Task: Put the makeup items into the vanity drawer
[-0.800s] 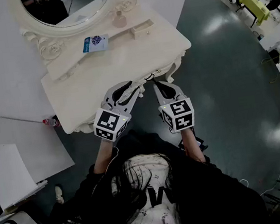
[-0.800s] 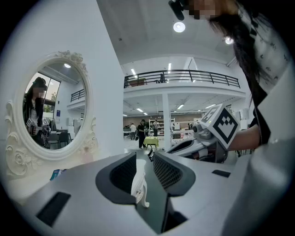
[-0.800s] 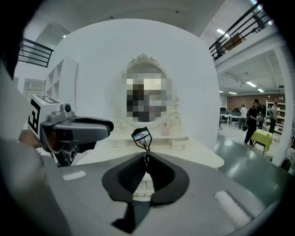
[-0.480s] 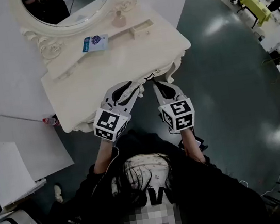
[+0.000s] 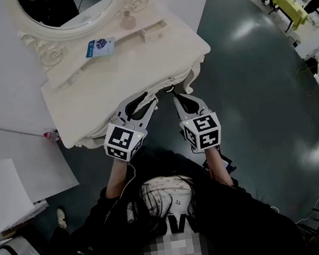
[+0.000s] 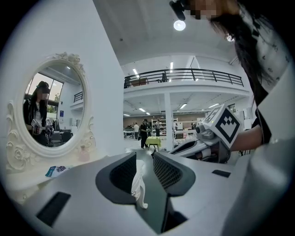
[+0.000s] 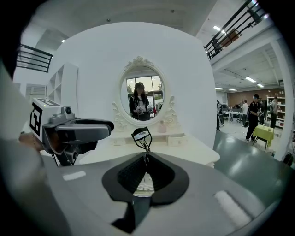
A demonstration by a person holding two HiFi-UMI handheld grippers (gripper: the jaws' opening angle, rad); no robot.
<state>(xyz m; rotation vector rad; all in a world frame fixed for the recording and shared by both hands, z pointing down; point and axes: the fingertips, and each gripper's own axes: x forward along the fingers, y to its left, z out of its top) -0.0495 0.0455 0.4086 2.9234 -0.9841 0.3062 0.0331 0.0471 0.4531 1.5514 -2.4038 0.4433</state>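
The cream vanity stands ahead under its oval mirror. My right gripper hovers at the vanity's front edge, shut on a black eyelash curler whose head points up towards the mirror. My left gripper is at the same front edge, its jaws closed on a white carved drawer handle. A blue-and-white packet lies on the raised back shelf. A pink bottle stands by the mirror's base. No open drawer is visible in any view.
A small cream drawer box sits on the shelf's right end. White panels and a small bottle lie on the floor to the left. Dark floor spreads right, with a yellow chair far off.
The vanity now sits slightly further up and left in the head view. Both grippers keep almost the same place and the same grip.
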